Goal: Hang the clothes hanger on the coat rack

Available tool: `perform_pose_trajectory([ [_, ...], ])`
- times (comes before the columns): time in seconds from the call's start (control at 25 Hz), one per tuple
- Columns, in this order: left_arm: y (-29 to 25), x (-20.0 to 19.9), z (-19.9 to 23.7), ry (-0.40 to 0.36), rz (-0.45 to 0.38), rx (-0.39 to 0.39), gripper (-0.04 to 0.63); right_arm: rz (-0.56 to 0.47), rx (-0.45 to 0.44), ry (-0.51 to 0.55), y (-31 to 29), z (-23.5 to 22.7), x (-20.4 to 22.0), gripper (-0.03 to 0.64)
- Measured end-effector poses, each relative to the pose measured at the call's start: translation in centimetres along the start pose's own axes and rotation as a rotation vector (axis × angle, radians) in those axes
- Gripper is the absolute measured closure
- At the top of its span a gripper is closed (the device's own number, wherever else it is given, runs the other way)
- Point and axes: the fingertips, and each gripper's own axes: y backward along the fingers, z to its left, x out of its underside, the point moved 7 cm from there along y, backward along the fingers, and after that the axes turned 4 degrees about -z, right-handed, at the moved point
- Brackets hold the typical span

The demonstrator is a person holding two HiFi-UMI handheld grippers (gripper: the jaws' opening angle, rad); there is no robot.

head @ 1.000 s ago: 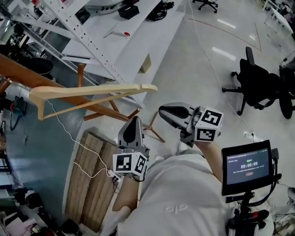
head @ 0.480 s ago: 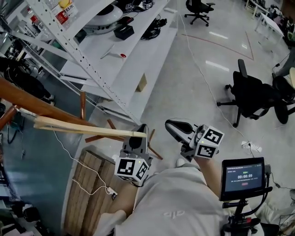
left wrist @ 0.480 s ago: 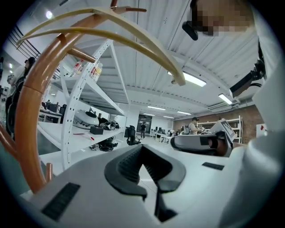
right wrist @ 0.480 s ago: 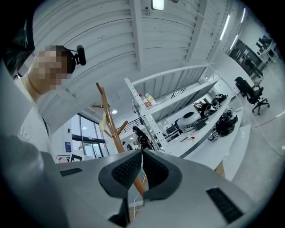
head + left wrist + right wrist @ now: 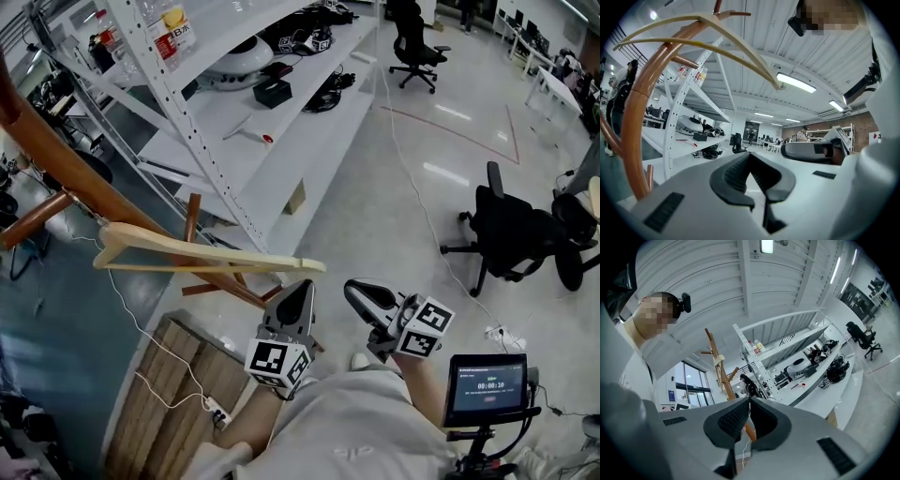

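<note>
A pale wooden clothes hanger (image 5: pixel 202 253) hangs from a peg of the brown wooden coat rack (image 5: pixel 66 159) at the left of the head view. In the left gripper view the hanger (image 5: pixel 740 49) arcs overhead, its hook over a peg near the rack pole (image 5: pixel 640 103). My left gripper (image 5: pixel 296 292) sits just under the hanger's right end, shut and empty, apart from it. My right gripper (image 5: pixel 361 296) is beside it to the right, shut on nothing. In the right gripper view the coat rack (image 5: pixel 719 376) stands beyond the shut right gripper (image 5: pixel 750 401).
White metal shelving (image 5: pixel 281 122) with devices runs behind the rack. A wooden board (image 5: pixel 159 403) and a white cable (image 5: pixel 141 328) lie on the floor below. A black office chair (image 5: pixel 511 234) stands at right, and a small screen on a stand (image 5: pixel 487 389) at lower right.
The hanger has swung round and now hangs level from the rack. The left gripper has dropped slightly below its right end. The head view has tilted up.
</note>
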Motion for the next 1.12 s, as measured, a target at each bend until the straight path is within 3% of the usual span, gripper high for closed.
perform_pose_trajectory([
  [0.24,-0.1,0.5,-0.9,0.002,0.000,0.020,0.589,0.055,0.023,0.042,1.1,0.4,0.5,0.604],
  [0.6,-0.9,-0.4,0.2,-0.002,0.003,0.035,0.589,0.039,0.054,0.055,1.6,0.3,0.4,0.604],
  [1.12,2.5,-0.7,-0.2,-0.053,0.004,-0.040,0.589,0.021,0.042,0.046,1.7,1.1,0.2,0.604],
])
